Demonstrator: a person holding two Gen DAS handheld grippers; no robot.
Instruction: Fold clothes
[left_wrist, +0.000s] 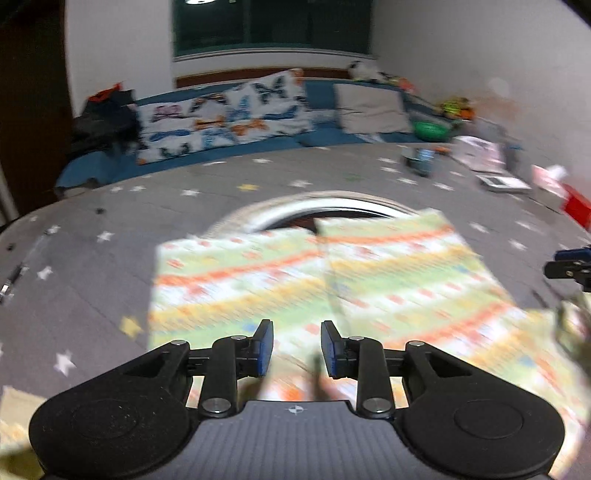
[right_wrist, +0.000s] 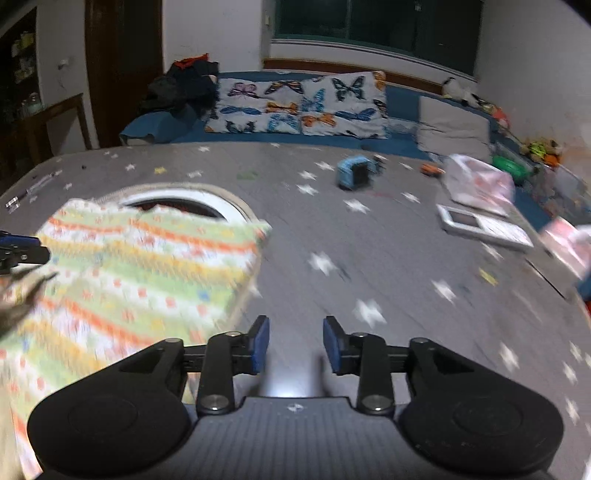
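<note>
Striped green-orange-yellow knit garment (left_wrist: 332, 280) lies flat on the grey star-print mat (right_wrist: 369, 240), already folded to a rough rectangle w/ both side panels meeting at a centre seam. That's the thing I'm folding.

My left claw (left_wrist: 297, 349): blue pads spread apart, nothing pinched btwn them. It hangs over the near edge of the garment, cloth visible through the gap but not gripped. My right claw (right_wrist: 295, 345): also spread, empty, sitting over bare mat just right of the garment's right edge, apart from the cloth. Judging by both being parted at the near hem/side, I've let go of the fabric so the fold stays where it dropped.

Further out: garment's far end overlaps a white round rim w/ dark inside (left_wrist: 325, 210), prob. a hoop or basin edge; can't tell what exactly. Cloth looks laid there simply b/c that's the free middle of the mat.

Beyond: small blue toy-like box (right_wrist: 354, 173) well clear on the mat, a white tablet-like device (right_wrist: 484, 225) and pink-white packets (right_wrist: 476, 181) off to the right, all apart from the work area. At the back, butterfly-print pillow (right_wrist: 303, 105) on blue bedding, grey cushion (right_wrist: 454, 129) beside it.

Both views are motion-blurred, so fine creases not readable. Next, I reckon: regrip near hem and fold lengthwise toward the far end.
</note>
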